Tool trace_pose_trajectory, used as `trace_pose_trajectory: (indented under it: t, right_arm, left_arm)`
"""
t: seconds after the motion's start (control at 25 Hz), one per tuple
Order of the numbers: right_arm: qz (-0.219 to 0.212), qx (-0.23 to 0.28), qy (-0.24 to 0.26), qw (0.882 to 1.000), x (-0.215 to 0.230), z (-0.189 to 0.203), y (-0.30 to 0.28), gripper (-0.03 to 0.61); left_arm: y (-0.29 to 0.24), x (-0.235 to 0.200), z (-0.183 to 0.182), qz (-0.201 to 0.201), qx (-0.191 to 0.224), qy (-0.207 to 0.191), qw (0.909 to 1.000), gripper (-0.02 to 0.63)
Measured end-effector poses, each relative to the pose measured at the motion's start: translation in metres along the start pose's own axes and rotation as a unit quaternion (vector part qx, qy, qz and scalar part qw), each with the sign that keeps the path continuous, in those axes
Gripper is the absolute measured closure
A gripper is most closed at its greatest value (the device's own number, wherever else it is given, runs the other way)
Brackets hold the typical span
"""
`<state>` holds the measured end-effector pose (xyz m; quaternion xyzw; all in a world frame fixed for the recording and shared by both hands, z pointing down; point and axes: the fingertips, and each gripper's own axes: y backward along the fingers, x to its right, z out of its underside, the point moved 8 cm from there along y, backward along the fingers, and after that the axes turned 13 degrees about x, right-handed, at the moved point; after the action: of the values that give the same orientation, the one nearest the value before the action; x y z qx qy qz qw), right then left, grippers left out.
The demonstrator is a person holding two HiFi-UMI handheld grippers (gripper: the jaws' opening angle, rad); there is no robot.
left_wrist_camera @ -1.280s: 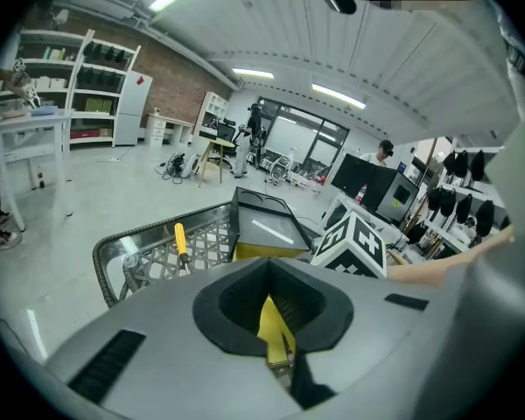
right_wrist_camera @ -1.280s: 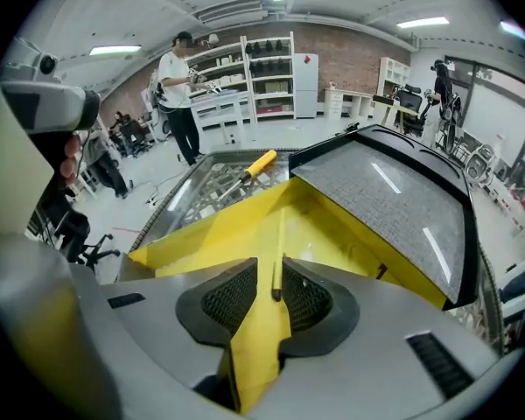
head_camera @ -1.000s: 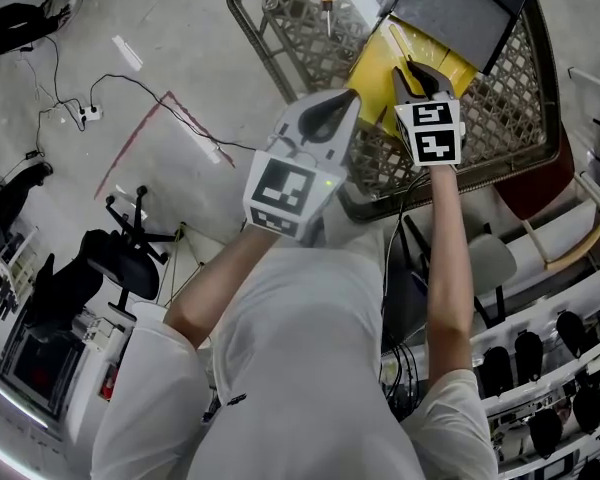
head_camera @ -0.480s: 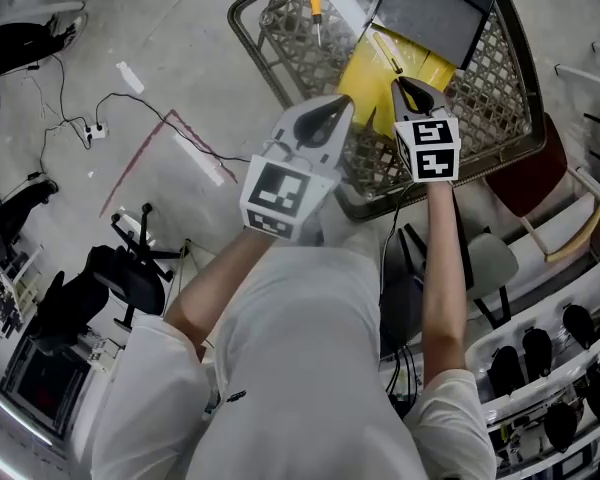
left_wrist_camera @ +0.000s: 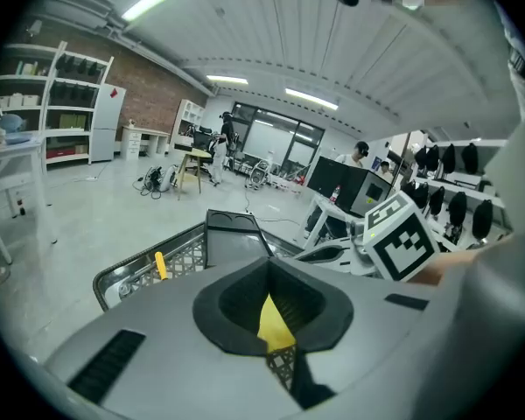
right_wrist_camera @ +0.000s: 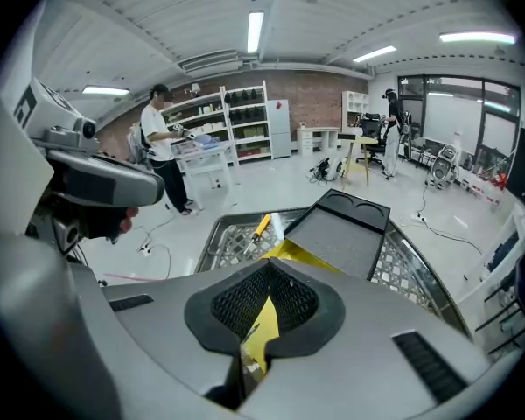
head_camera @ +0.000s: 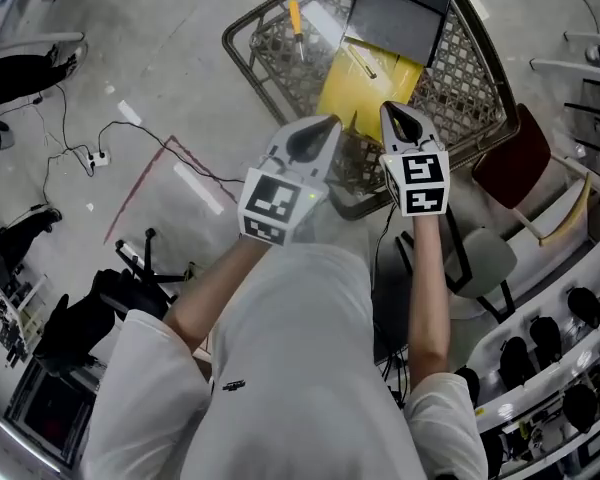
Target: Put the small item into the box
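Grey concrete floor (head_camera: 180,88) spreads under a metal mesh cart (head_camera: 270,38), with loose cables (head_camera: 130,128) and a red tape line (head_camera: 140,183) off to the left. Inside the cart lies a yellow box (head_camera: 365,93), and a dark tray (head_camera: 395,18) overlaps its far end. A slim small item (head_camera: 360,61) rests on the yellow surface. A yellow-handled screwdriver (head_camera: 295,16) lies on the mesh near the cart's far left side. The left gripper (head_camera: 330,121) is held above the cart's near rim, its jaws pressed together with nothing between them. The right gripper (head_camera: 389,107), just beside it, is over the near end of the yellow box, its jaws likewise clenched and empty
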<state>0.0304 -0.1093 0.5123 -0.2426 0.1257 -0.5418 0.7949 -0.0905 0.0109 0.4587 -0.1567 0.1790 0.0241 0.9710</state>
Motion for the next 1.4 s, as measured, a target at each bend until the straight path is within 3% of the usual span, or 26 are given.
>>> trace_pose_trajectory:
  t: [0.64, 1.04, 1.4]
  right_arm:
    - [0.078, 0.065, -0.015, 0.995, -0.055, -0.047, 0.125, 0.580]
    - [0.147, 0.135, -0.029, 0.979, -0.076, -0.073, 0.182, 0.580]
    - [0.156, 0.181, -0.018, 0.971, -0.085, -0.097, 0.200, 0.580]
  left_arm:
    - [0.050, 0.047, -0.051, 0.060, 0.009, -0.032, 0.9977, 0.612]
    - [0.078, 0.056, -0.075, 0.080, 0.024, -0.039, 0.9958, 0.612]
    - [0.088, 0.050, -0.108, 0.078, 0.060, -0.063, 0.9932, 0.612]
